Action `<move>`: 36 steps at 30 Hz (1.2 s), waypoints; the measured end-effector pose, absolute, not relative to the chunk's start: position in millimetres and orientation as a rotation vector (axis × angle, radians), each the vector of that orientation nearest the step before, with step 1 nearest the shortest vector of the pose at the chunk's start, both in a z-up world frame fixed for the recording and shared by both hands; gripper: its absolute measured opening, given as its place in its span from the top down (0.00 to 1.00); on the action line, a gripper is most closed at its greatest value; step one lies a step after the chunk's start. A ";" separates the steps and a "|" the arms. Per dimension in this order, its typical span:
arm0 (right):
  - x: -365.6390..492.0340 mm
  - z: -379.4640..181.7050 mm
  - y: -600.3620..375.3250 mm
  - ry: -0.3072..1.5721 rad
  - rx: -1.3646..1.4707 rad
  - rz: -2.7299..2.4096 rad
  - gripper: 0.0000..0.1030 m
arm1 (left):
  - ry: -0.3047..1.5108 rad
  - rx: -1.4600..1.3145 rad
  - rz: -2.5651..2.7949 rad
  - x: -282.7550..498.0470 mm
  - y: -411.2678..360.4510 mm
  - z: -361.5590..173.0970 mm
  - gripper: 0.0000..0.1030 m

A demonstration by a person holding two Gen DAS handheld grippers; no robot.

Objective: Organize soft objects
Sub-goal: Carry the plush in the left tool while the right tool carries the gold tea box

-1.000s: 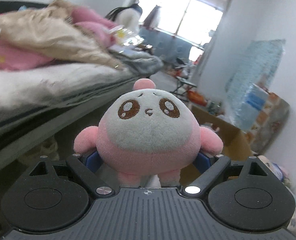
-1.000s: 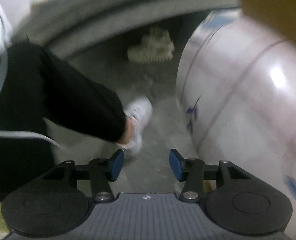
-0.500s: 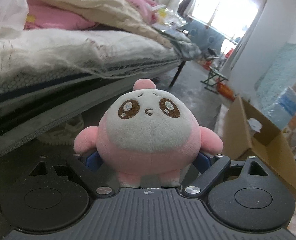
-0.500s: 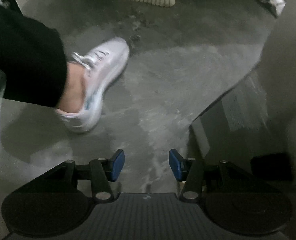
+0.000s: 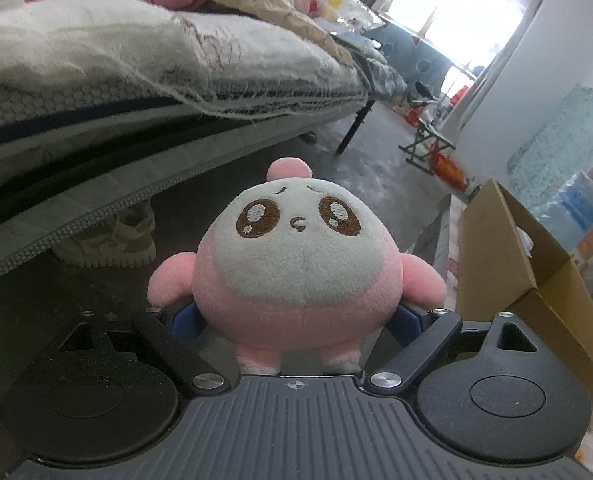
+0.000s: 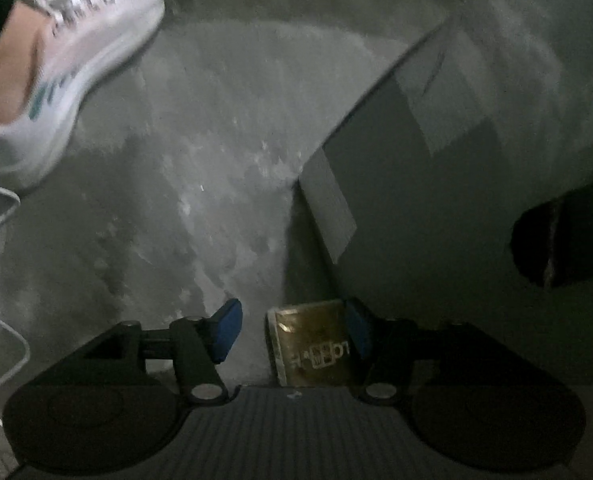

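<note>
My left jaws (image 5: 296, 320) clamp the pink plush (image 5: 296, 264); my right jaws (image 6: 292, 330), just widening, stand apart, cardboard box (image 5: 536, 280) at three o'clock

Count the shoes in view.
2. A beige sneaker sits on the floor under the bed; a white sneaker is on a person's foot. More may be hidden under the bed.

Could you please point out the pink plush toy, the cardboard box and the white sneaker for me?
pink plush toy (image 5: 296, 264): left wrist view, on its white belly.
cardboard box (image 5: 492, 256): left wrist view, on its near side wall.
white sneaker (image 6: 76, 64): right wrist view, on its upper.
</note>
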State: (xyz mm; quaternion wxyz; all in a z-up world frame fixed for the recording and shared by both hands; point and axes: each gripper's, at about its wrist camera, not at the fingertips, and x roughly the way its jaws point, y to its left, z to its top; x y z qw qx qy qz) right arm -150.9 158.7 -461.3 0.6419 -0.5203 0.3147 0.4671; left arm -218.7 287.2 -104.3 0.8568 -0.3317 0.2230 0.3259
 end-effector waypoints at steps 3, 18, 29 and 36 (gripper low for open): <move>-138.2 -472.4 159.5 0.766 -1.189 1.043 0.62 | 0.471 -0.717 0.679 -218.8 292.2 -108.0 0.12; -122.0 -503.9 147.5 0.789 -1.169 0.990 0.75 | 0.472 -0.737 0.676 -220.5 292.7 -109.5 0.12; -149.6 -489.3 116.3 0.768 -1.241 1.191 0.80 | 0.452 -0.742 0.668 -223.2 291.6 -106.7 0.12; -153.2 -487.7 118.1 0.777 -1.257 1.225 0.45 | 0.452 -0.741 0.664 -222.5 292.0 -107.4 0.12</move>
